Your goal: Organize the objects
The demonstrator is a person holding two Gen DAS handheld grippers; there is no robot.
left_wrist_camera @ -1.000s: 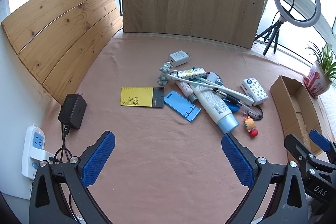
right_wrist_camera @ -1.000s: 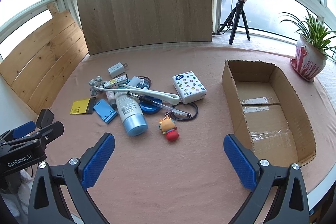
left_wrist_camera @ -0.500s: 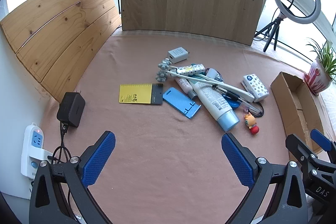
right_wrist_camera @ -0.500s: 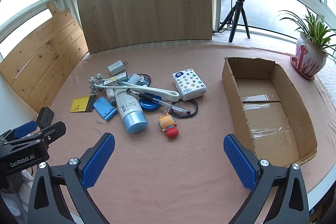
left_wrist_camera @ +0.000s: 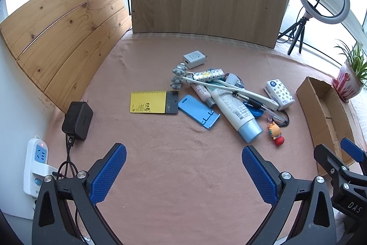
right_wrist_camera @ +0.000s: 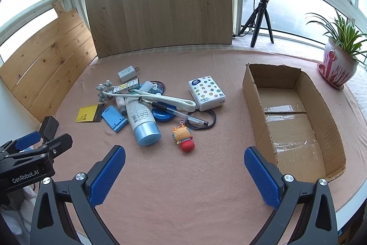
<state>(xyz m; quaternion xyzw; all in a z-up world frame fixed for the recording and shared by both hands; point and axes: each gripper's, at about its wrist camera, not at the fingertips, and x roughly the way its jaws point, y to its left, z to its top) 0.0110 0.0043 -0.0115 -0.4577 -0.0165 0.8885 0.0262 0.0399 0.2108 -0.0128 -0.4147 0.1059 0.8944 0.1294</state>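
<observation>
Only the left wrist view takes in the black power adapter [left_wrist_camera: 77, 120] and the white power strip [left_wrist_camera: 36, 165] at the table's left edge; the right wrist view alone looks down into the cardboard box [right_wrist_camera: 291, 117], which has nothing inside but taped flaps. The left view catches just the box's near wall. Both see the pile of small things on the pink cloth [right_wrist_camera: 183, 187]: a white tube with a blue cap [right_wrist_camera: 142, 122], a blue phone stand [right_wrist_camera: 114, 118], a yellow card [left_wrist_camera: 148, 102], a pen [right_wrist_camera: 174, 111], a long-handled massager [left_wrist_camera: 177, 79], a white charger [right_wrist_camera: 127, 73], a tissue pack [right_wrist_camera: 207, 92] and a small toy figure [right_wrist_camera: 183, 138]. The pile lies left of the box, well apart from it.

The left gripper [left_wrist_camera: 183, 172] hovers low over bare cloth in front of the pile, jaws spread wide and holding nothing. The right gripper [right_wrist_camera: 184, 172] hangs likewise, fully spread and empty, aimed between toy and box
</observation>
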